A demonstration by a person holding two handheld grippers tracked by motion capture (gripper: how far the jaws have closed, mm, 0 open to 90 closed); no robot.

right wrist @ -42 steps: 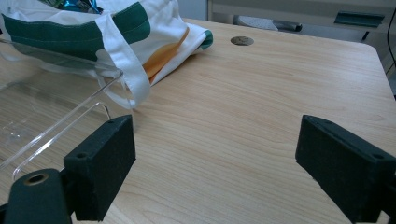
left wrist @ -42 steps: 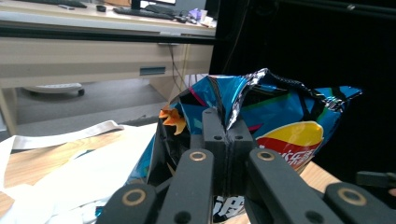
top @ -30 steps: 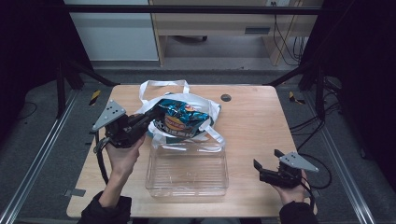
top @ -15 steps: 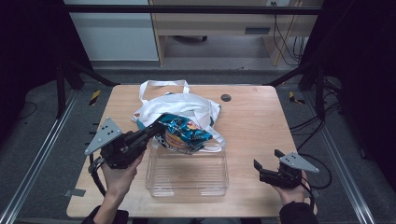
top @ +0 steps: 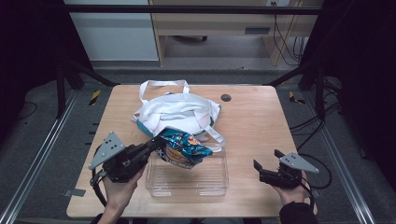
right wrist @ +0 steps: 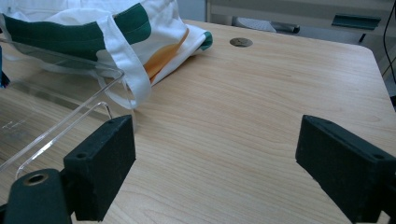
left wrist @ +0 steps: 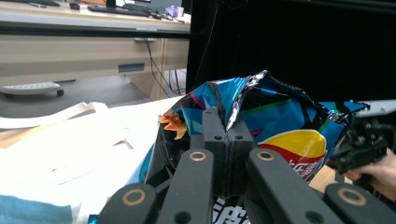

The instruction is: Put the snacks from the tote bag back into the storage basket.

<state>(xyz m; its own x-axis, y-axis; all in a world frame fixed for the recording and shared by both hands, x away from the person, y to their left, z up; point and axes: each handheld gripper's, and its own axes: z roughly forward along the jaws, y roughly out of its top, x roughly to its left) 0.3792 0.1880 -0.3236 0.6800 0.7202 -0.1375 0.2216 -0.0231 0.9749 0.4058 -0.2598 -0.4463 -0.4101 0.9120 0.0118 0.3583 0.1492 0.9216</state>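
Note:
My left gripper (top: 155, 141) is shut on the crimped edge of a blue chip bag (top: 182, 147), held over the left part of a clear plastic box (top: 205, 184). In the left gripper view the jaws pinch the chip bag (left wrist: 280, 126) at its top seam, with the gripper (left wrist: 226, 135) closed tight. A white cloth tote bag (top: 177, 112) with green trim lies behind the box. My right gripper (top: 266, 163) rests open near the table's front right. In the right gripper view the gripper (right wrist: 215, 161) has nothing between its jaws, and the tote bag (right wrist: 116, 28) drapes over the box's rim (right wrist: 70, 126).
A small round dark insert (top: 226, 97) sits in the wooden table (top: 261, 121) at the back right. Bare wood lies between the box and the right gripper. Desks and cables stand beyond the table's far edge.
My left gripper has drawn the chip bag out of the tote, toward the near side and down over the clear box. The right gripper has stayed still.

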